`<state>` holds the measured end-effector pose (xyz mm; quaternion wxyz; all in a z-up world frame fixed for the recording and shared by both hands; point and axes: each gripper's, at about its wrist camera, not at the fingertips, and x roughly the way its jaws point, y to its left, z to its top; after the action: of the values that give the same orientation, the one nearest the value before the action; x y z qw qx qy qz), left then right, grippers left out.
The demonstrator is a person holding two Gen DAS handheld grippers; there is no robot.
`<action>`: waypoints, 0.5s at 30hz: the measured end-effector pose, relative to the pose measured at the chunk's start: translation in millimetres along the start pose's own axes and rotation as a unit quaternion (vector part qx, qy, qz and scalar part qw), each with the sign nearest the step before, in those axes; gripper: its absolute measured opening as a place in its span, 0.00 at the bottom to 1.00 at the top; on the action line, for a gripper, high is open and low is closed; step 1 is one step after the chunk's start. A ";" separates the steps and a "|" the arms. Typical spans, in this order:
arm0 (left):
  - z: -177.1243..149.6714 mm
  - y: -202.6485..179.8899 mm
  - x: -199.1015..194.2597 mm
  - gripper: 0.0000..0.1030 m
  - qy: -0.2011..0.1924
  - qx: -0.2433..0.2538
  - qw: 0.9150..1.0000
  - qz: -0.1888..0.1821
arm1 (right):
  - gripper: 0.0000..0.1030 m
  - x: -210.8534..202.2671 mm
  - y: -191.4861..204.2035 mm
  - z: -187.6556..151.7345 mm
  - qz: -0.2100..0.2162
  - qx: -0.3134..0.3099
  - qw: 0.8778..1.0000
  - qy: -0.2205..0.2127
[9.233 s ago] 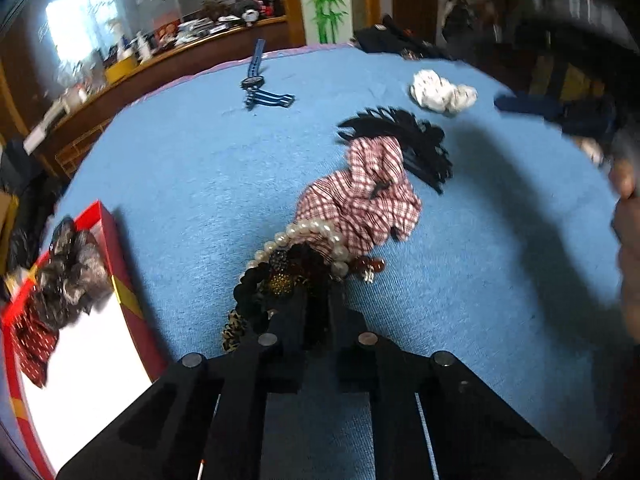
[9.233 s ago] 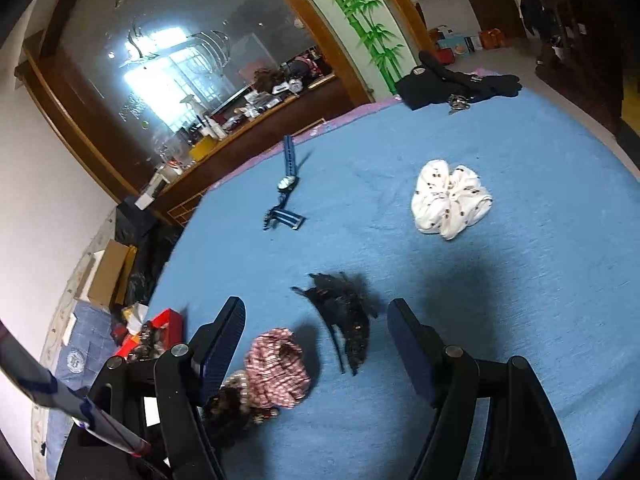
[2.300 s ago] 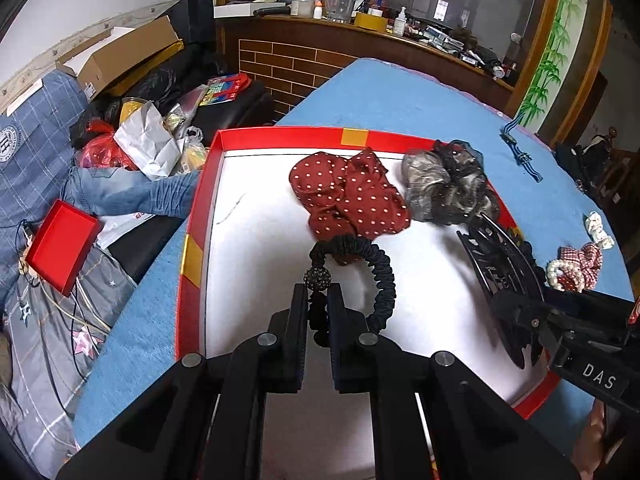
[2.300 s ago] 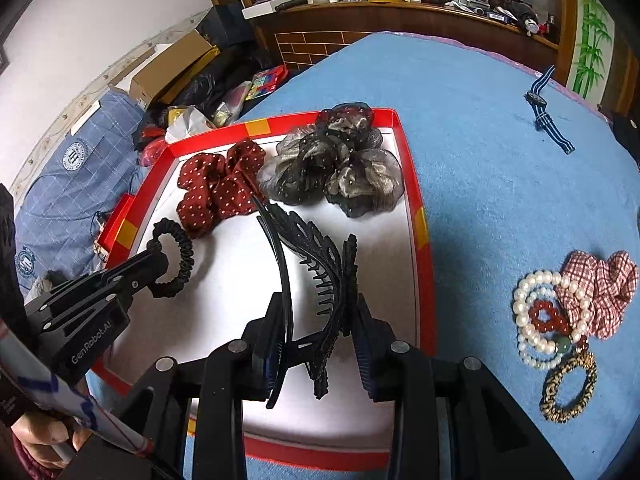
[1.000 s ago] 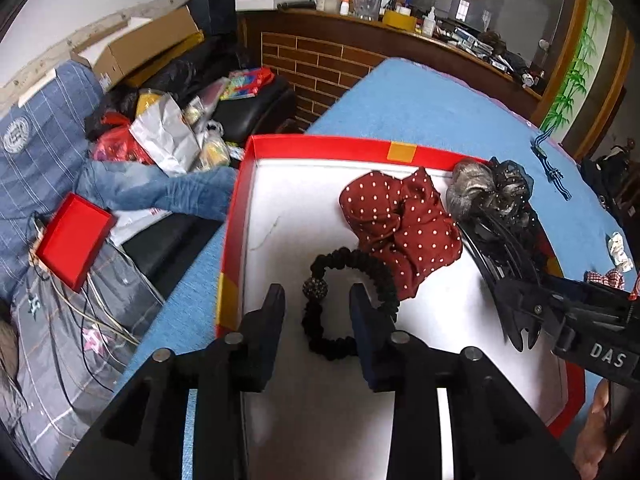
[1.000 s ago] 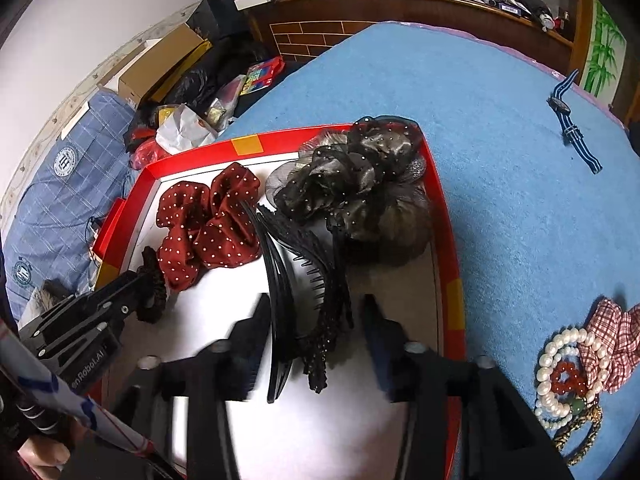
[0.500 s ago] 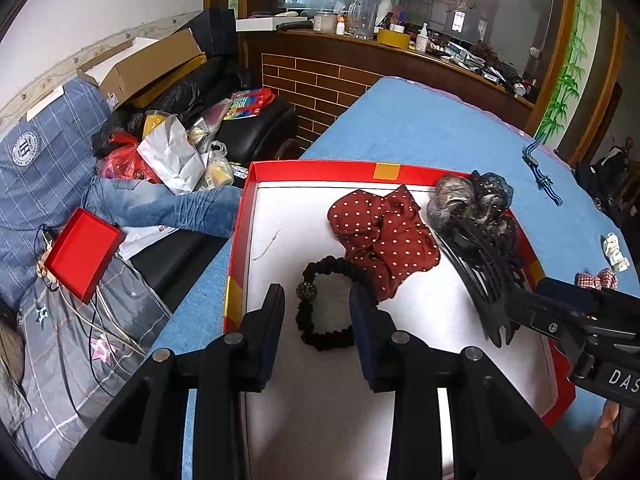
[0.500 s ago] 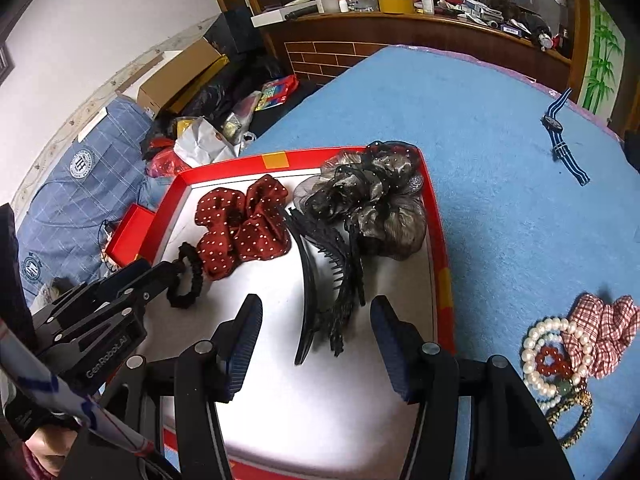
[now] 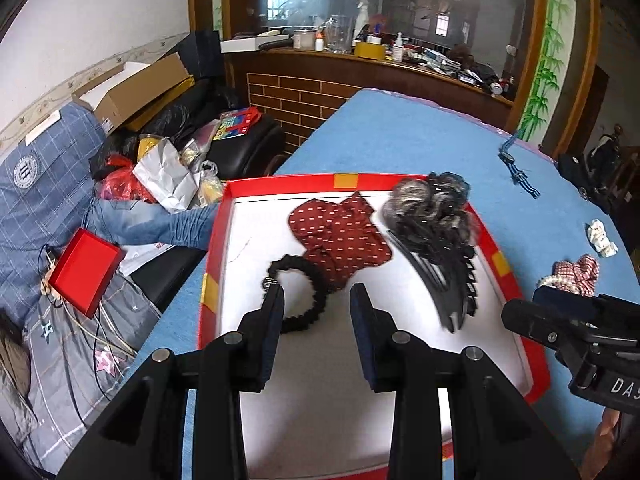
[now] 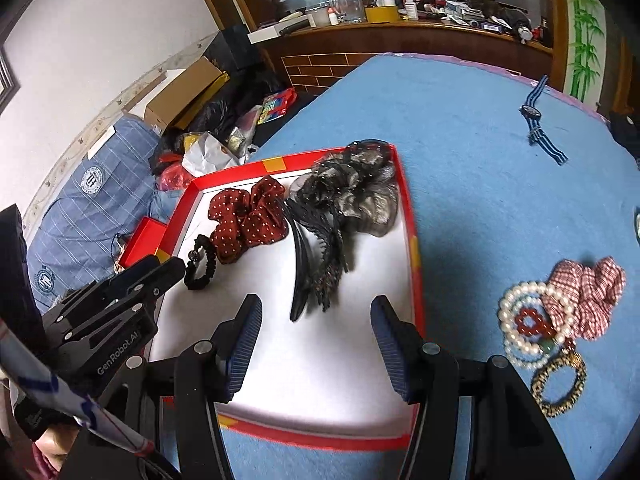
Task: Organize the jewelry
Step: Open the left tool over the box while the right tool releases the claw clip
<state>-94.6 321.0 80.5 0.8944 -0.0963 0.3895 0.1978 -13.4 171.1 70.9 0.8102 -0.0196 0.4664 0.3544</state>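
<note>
A red-rimmed white tray (image 9: 212, 240) (image 10: 412, 248) lies on the blue table. In it lie a black hair tie (image 9: 302, 298) (image 10: 202, 266), a red dotted scrunchie (image 9: 340, 236) (image 10: 248, 220), a grey-black scrunchie (image 9: 432, 208) (image 10: 356, 188) and a black claw clip (image 9: 448, 280) (image 10: 316, 264). My left gripper (image 9: 316, 292) is open and empty just above the hair tie. My right gripper (image 10: 316, 308) is open and empty just short of the claw clip. A pearl bracelet (image 10: 532, 320), a red bead bracelet (image 10: 532, 322), a leopard bracelet (image 10: 560, 384) and a plaid scrunchie (image 10: 584, 288) lie on the table right of the tray.
A blue striped watch strap (image 9: 518, 172) (image 10: 540, 124) and a white scrunchie (image 9: 600, 236) lie farther out on the table. Left of the table's edge, below, are clutter, bags, a small red box (image 9: 84, 266) and cardboard boxes. A wooden counter stands behind.
Both grippers have opened, let go of the hair tie and the claw clip in the tray, and drawn back and up from them.
</note>
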 end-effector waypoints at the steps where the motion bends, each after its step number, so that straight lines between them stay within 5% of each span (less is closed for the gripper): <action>1: -0.4 -3.6 -1.5 0.32 -0.001 0.002 1.000 -0.001 | 0.60 -2.0 -2.0 -1.6 0.001 0.003 1.000 -0.001; 15: -13.0 -38.7 -15.1 0.33 0.000 0.030 0.999 -0.016 | 0.60 -27.9 -25.6 -26.7 0.013 0.028 0.999 -0.014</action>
<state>-95.9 277.6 83.4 0.9002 -0.0754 0.3933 0.1712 -26.8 126.8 69.6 0.8122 0.0139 0.4650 0.3520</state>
